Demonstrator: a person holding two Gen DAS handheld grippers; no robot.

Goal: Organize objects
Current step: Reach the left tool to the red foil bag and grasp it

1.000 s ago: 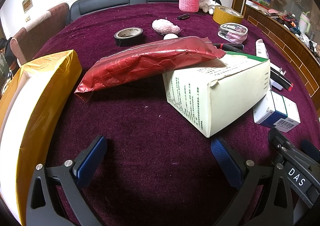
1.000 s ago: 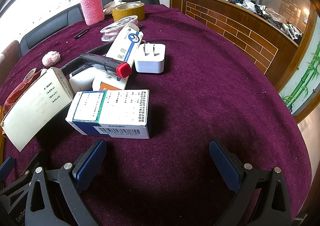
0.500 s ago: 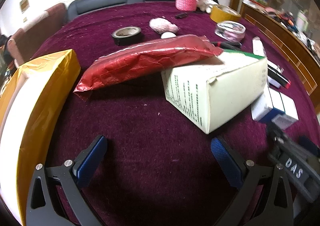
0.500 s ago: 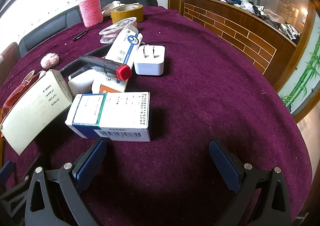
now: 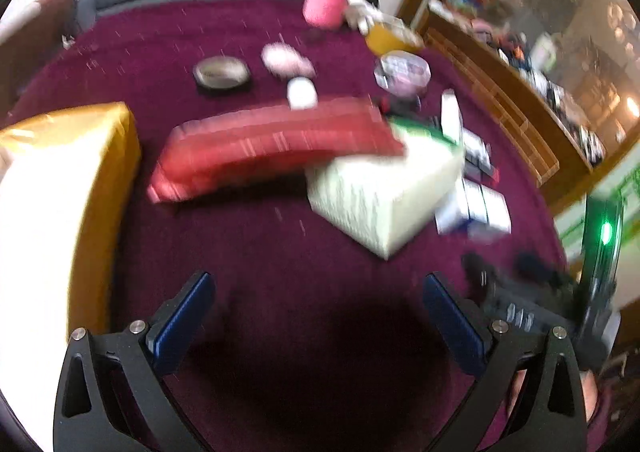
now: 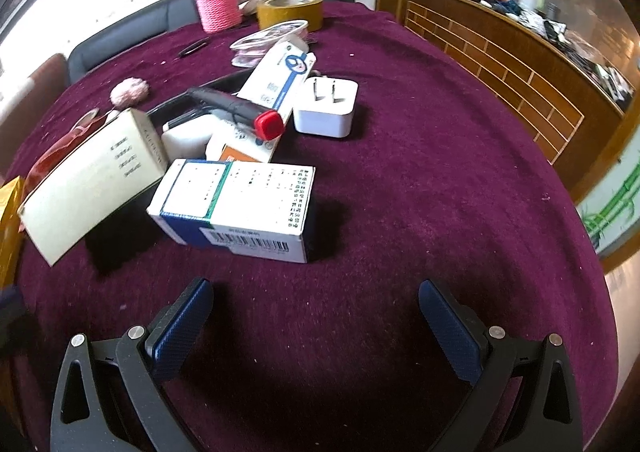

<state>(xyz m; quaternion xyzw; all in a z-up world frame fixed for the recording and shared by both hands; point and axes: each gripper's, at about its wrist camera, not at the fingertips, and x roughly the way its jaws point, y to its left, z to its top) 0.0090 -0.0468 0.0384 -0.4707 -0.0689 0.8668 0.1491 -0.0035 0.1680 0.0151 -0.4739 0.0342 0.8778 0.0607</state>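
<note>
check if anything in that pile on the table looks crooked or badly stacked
Yes. The red pouch lies propped at a slant, one end up on the cream box, the other down on the cloth. In the right wrist view that cream box sits tilted, and the red-capped pen rests across the other boxes.

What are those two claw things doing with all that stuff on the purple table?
Someone is tidying up with them. Both are wide open and holding nothing. The right gripper hovers just before the blue-and-white box. The left gripper points toward the cream box, where a red pouch leans on top.
</note>
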